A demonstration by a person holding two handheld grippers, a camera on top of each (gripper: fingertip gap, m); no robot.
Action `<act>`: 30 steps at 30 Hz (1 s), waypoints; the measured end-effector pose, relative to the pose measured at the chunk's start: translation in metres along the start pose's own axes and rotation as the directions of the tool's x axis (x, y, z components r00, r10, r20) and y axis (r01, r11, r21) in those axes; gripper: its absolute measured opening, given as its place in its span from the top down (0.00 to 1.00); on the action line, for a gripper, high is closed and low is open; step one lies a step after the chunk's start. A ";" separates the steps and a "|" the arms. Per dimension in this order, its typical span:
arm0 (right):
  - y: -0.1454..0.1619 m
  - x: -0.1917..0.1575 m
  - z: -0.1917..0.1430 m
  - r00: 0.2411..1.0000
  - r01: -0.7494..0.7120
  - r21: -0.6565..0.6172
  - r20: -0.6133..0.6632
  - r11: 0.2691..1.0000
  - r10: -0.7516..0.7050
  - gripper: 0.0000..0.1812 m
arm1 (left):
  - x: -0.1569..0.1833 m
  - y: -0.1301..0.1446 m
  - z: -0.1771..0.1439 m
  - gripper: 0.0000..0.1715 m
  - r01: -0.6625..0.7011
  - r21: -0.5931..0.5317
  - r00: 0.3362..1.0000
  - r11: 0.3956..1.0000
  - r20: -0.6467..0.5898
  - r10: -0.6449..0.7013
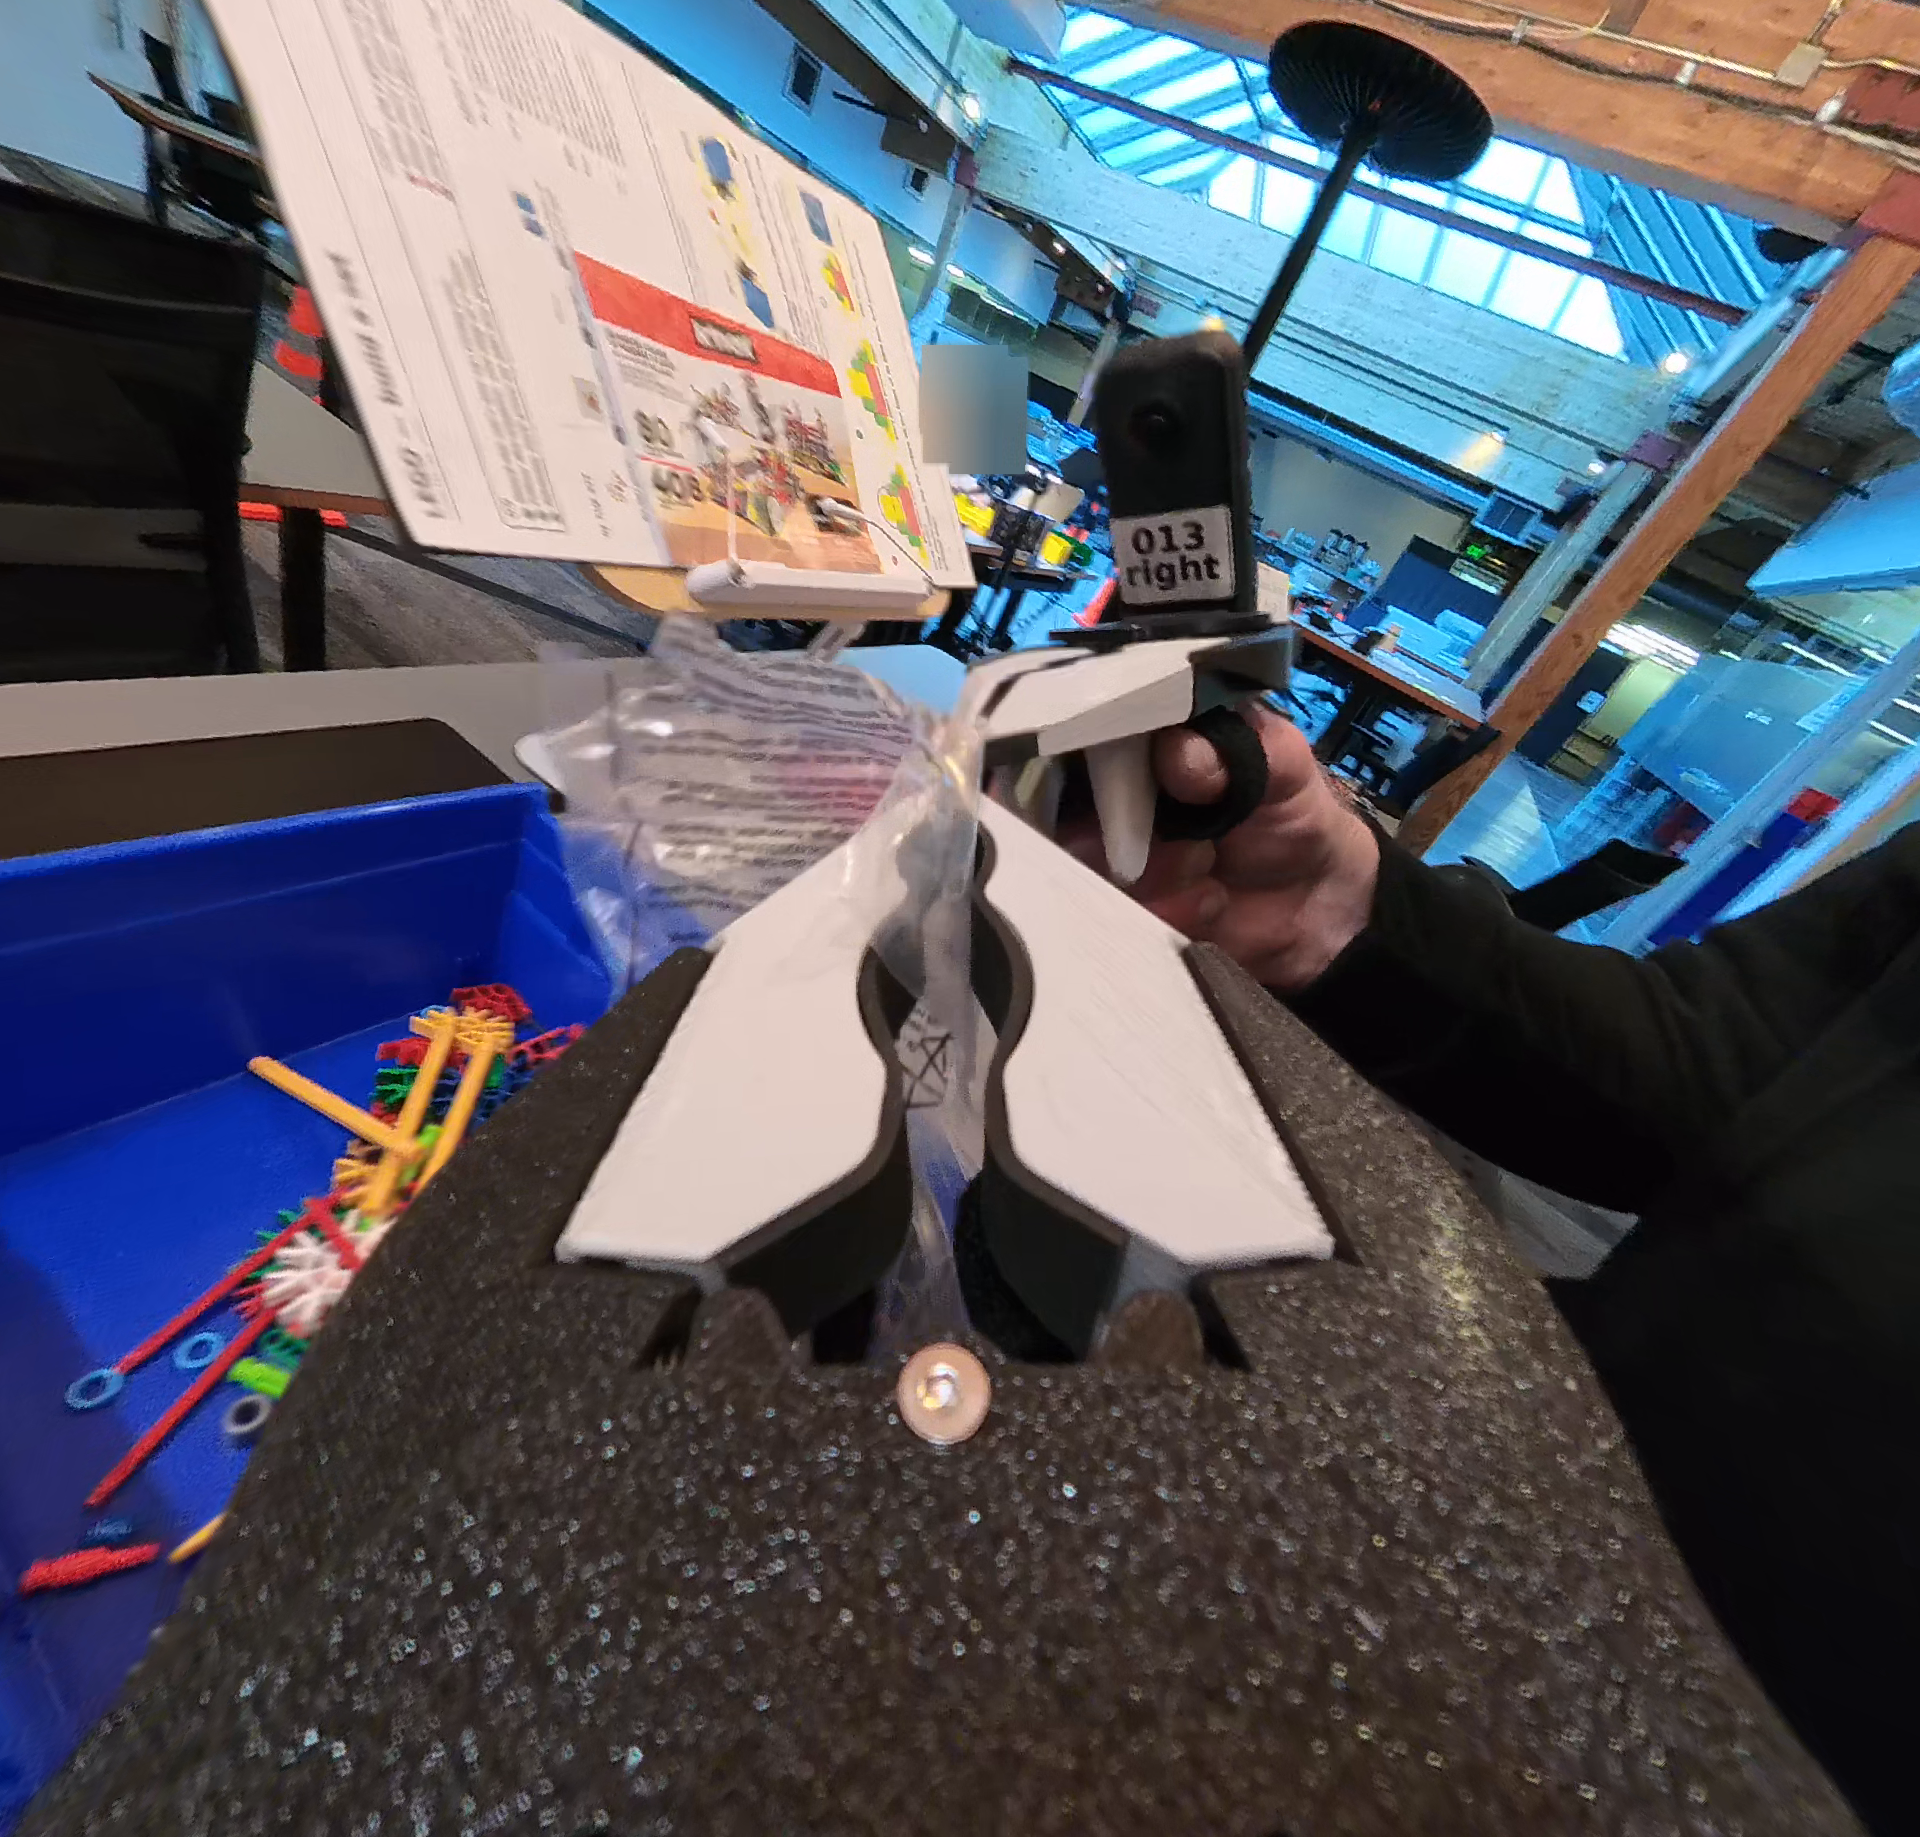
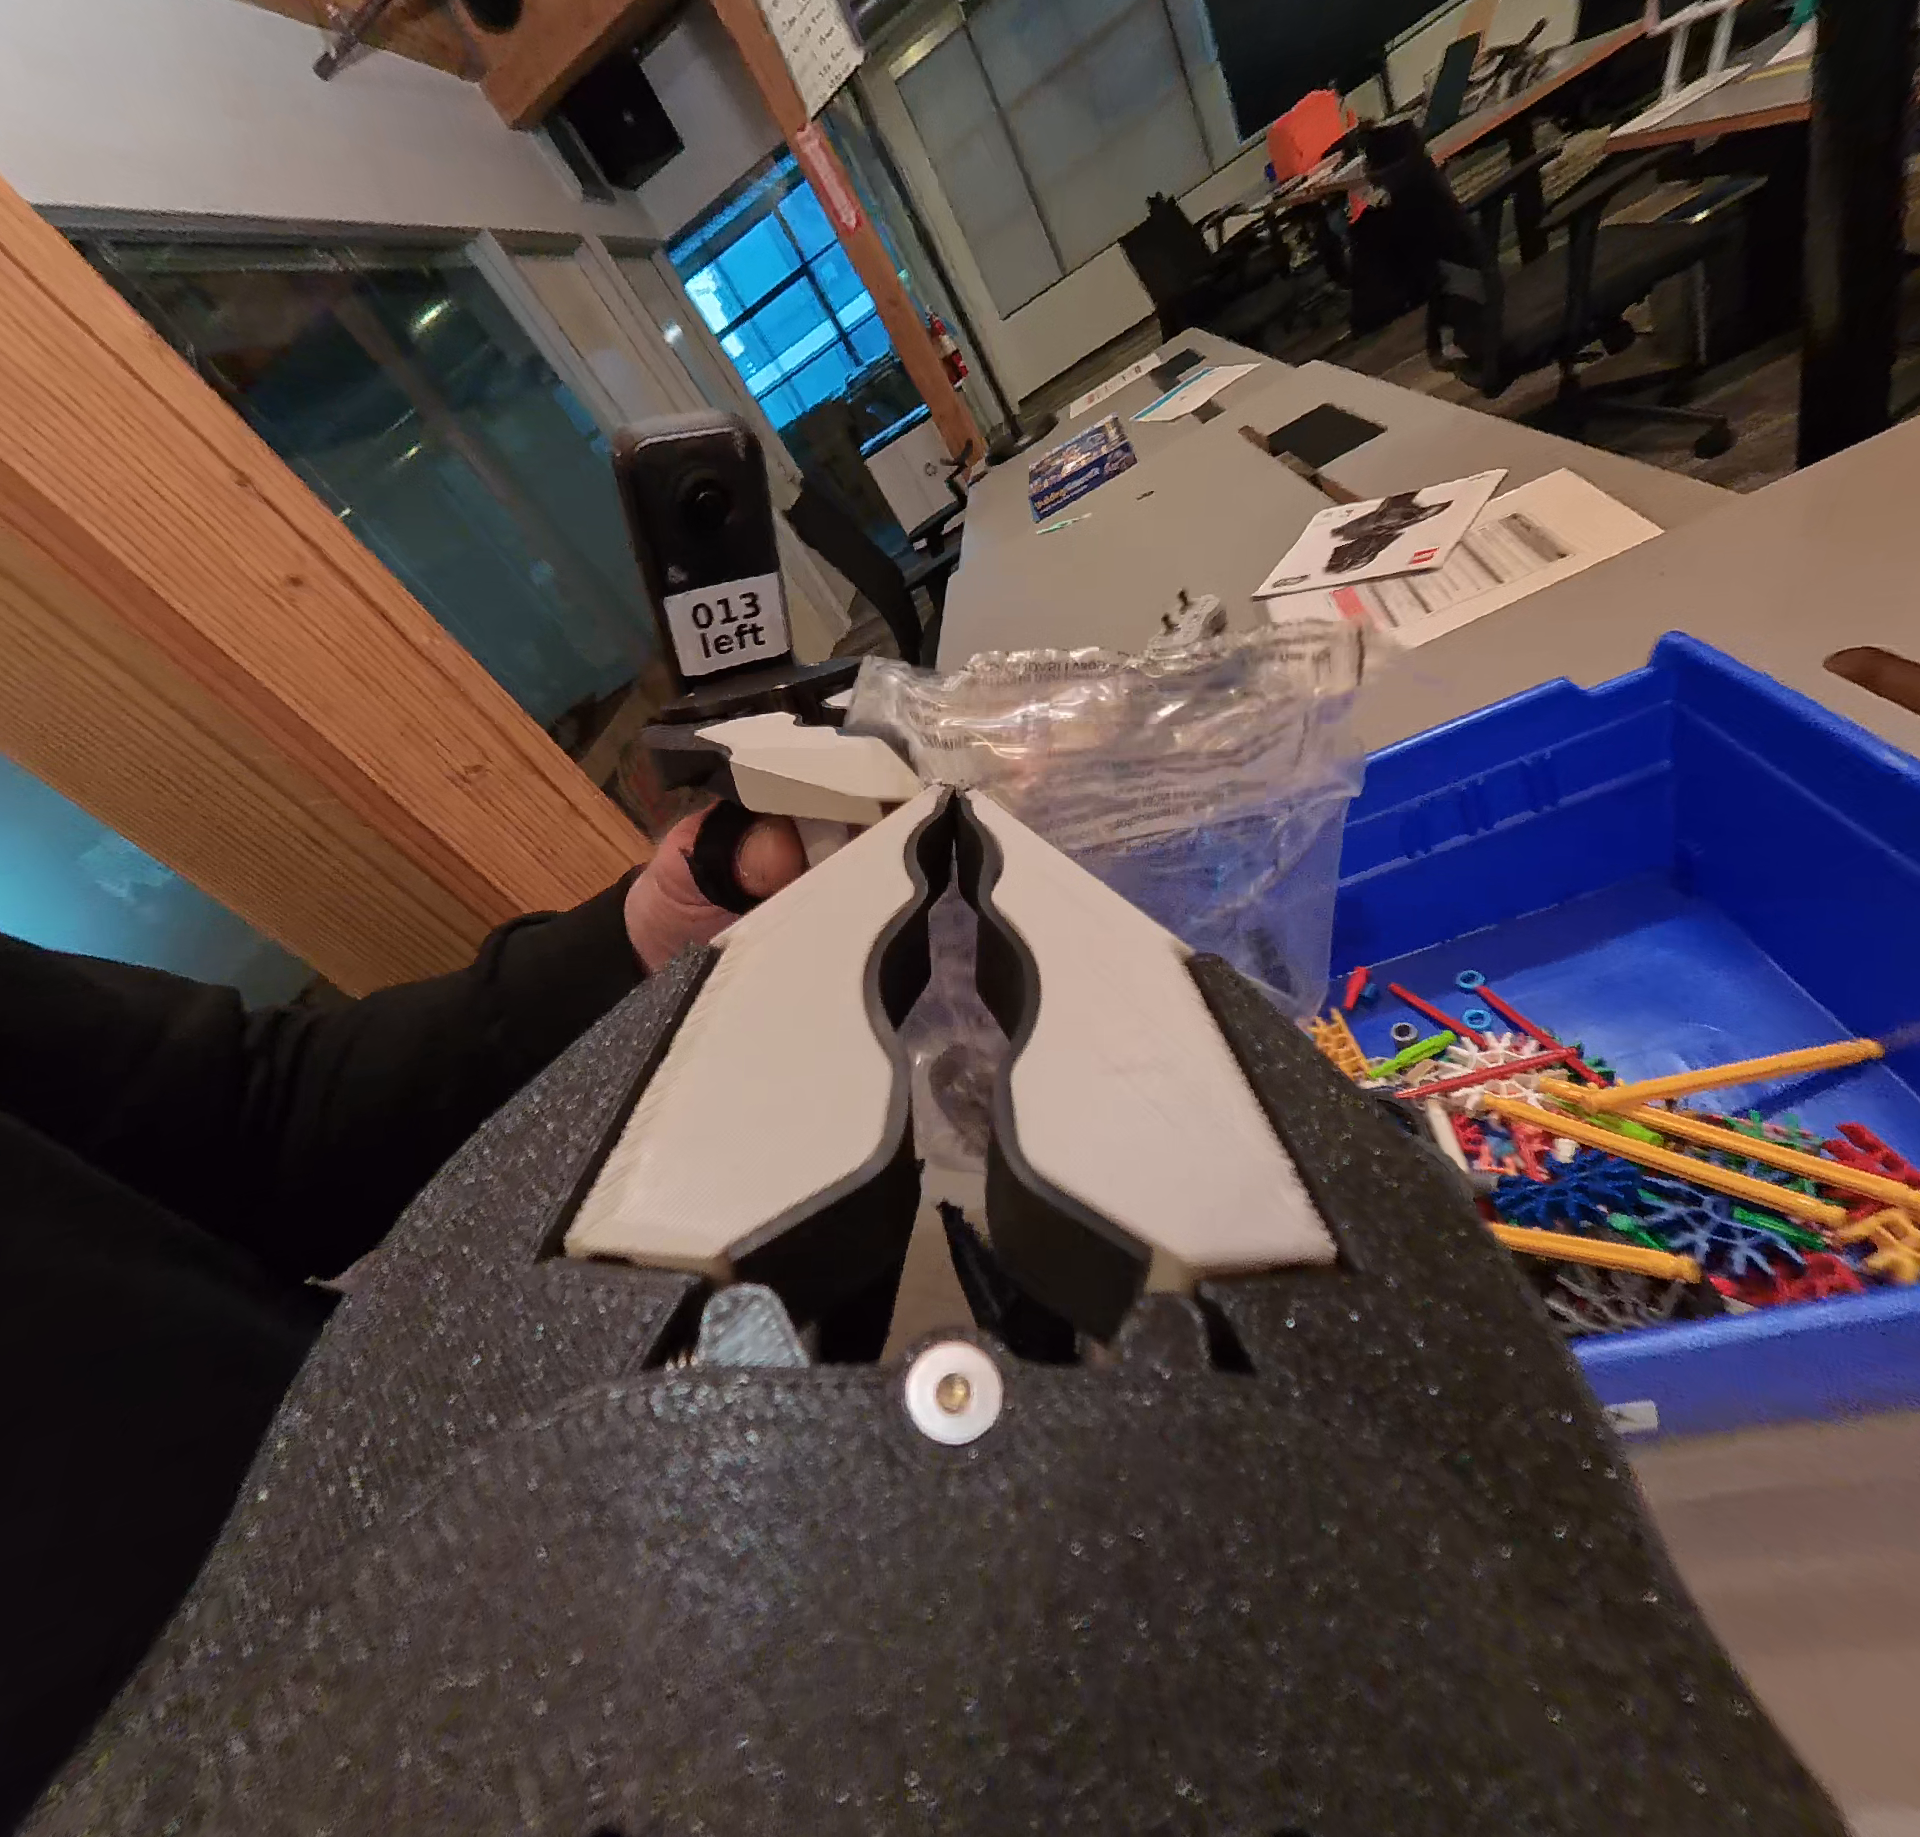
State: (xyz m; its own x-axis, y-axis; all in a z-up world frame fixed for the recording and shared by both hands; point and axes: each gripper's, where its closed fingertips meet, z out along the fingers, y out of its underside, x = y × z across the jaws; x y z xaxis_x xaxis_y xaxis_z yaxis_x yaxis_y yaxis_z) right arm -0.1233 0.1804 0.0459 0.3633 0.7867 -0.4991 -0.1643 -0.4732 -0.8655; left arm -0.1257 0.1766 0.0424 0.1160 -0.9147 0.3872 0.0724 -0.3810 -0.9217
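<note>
Both tongs, left tongs [image 1: 961, 831] and right tongs [image 2: 951, 800], clamped tip-to-tip on one clear plastic bag [image 2: 1132, 779] held up just past them over one blue bin [image 2: 1662, 852] of many toy rods on the counter [image 2: 1195, 540]; thin film could tear or slip if pulled apart hard.

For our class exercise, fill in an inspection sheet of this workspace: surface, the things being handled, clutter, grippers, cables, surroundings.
Surface: grey table.
Things handled: clear plastic bag, crumpled, held above the blue bin; loose coloured rods and connectors lie in the bin.
Clutter: printed sheets and a booklet on the table; an instruction sheet on a stand.
Grippers: left gripper and right gripper both shut on the bag's edge, tips meeting.
Cables: nothing seen.
Surroundings: wooden beams, windows, desks, chairs.
</note>
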 end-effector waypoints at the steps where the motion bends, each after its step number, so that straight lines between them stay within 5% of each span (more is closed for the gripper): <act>1: -0.002 0.002 -0.003 1.000 0.007 0.008 -0.009 1.000 -0.007 1.00 | -0.004 -0.003 -0.003 1.00 -0.004 0.009 1.000 1.000 0.017 0.004; 12: -0.003 -0.002 -0.014 0.998 0.055 -0.017 -0.013 0.998 -0.055 1.00 | -0.015 -0.008 -0.004 1.00 -0.044 -0.013 0.992 0.999 0.115 0.045; 18: 0.007 0.007 -0.012 0.974 0.156 -0.106 -0.150 0.982 -0.171 0.99 | -0.011 -0.009 0.001 1.00 -0.050 -0.023 0.991 0.998 0.127 0.052; 19: 0.009 0.009 -0.012 0.969 0.161 -0.125 -0.170 0.979 -0.181 0.93 | -0.011 -0.008 0.002 1.00 -0.050 -0.029 0.990 0.998 0.133 0.053; 30: 0.024 0.023 0.006 0.963 0.036 -0.139 -0.261 0.990 -0.071 0.85 | -0.008 -0.009 0.012 1.00 -0.054 0.005 0.985 0.999 0.163 0.052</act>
State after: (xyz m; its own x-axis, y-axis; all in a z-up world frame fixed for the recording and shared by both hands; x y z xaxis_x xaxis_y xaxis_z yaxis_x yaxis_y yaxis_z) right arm -0.1241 0.1897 0.0136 0.6008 0.6878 -0.4075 -0.0223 -0.4951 -0.8685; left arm -0.1153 0.1886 0.0479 0.2796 -0.8990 0.3371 0.0712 -0.3308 -0.9410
